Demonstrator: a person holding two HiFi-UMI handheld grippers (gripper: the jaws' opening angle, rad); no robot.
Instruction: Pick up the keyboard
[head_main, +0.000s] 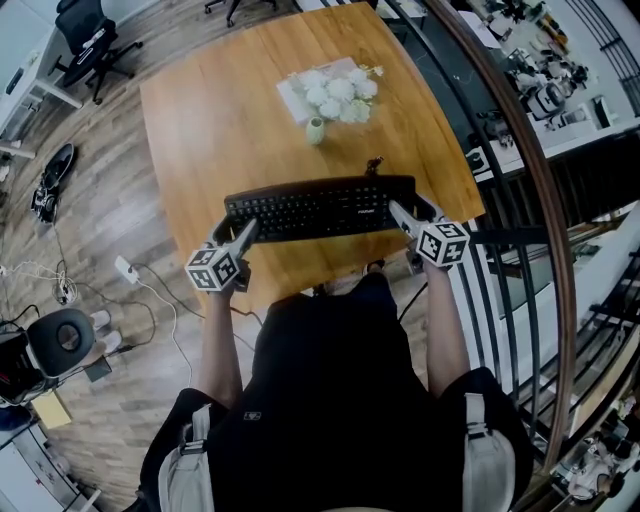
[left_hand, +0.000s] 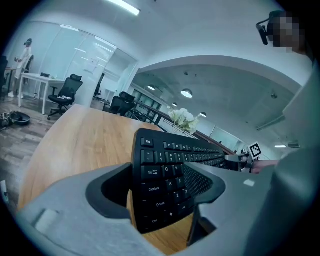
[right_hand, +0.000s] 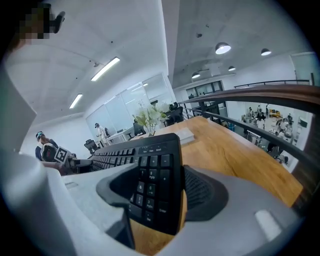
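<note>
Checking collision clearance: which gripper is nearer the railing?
Right. The right gripper clamps the keyboard at the end beside the railing; the left gripper clamps the opposite end, farther away.

The person wore a black top (head_main: 335, 400) with pale grey straps (head_main: 487, 460) at the shoulders; the left gripper (head_main: 243, 236) and right gripper (head_main: 401, 213) were grey, each bearing a white cube (head_main: 215, 267) with black square markers.

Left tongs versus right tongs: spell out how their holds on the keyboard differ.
The left tongs take the keyboard's Esc and Caps Lock end, while the right tongs take its number-pad end. In the head view the left tongs reach in from the lower left and the right tongs from the lower right. Shared: each is closed on its own end of the keyboard, and each carries a marker cube.
</note>
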